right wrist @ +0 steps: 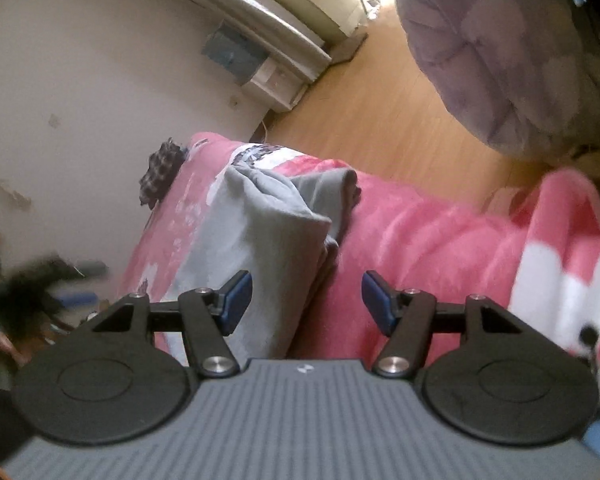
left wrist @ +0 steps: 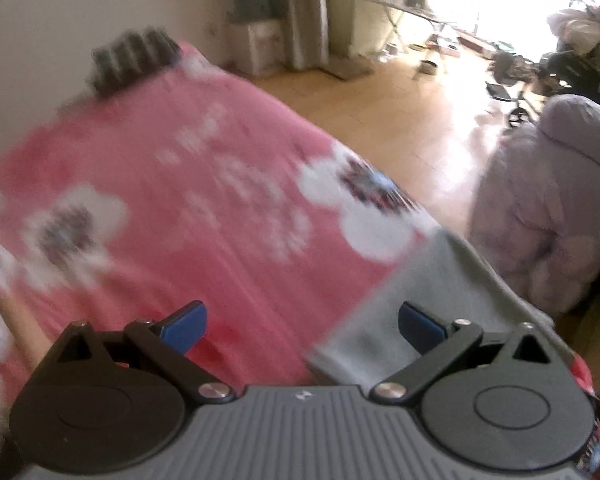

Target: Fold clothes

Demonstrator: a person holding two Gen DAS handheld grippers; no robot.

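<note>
A grey garment [right wrist: 260, 216] lies folded into a long strip on the pink flowered blanket [right wrist: 440, 240], its far end bunched up. My right gripper [right wrist: 306, 304] is open just above its near end; the blue pads stand apart and press on nothing. In the blurred left wrist view a corner of the same grey garment [left wrist: 420, 280] lies at the lower right of the blanket [left wrist: 180, 200]. My left gripper [left wrist: 304, 328] is open over the garment's edge, with nothing between its fingers.
A dark checked cloth [left wrist: 134, 60] lies at the far end of the bed by the wall, also the checked cloth [right wrist: 160, 172] in the right view. A lilac quilt [left wrist: 540, 208] is heaped beside the bed, over the wooden floor [left wrist: 380, 112].
</note>
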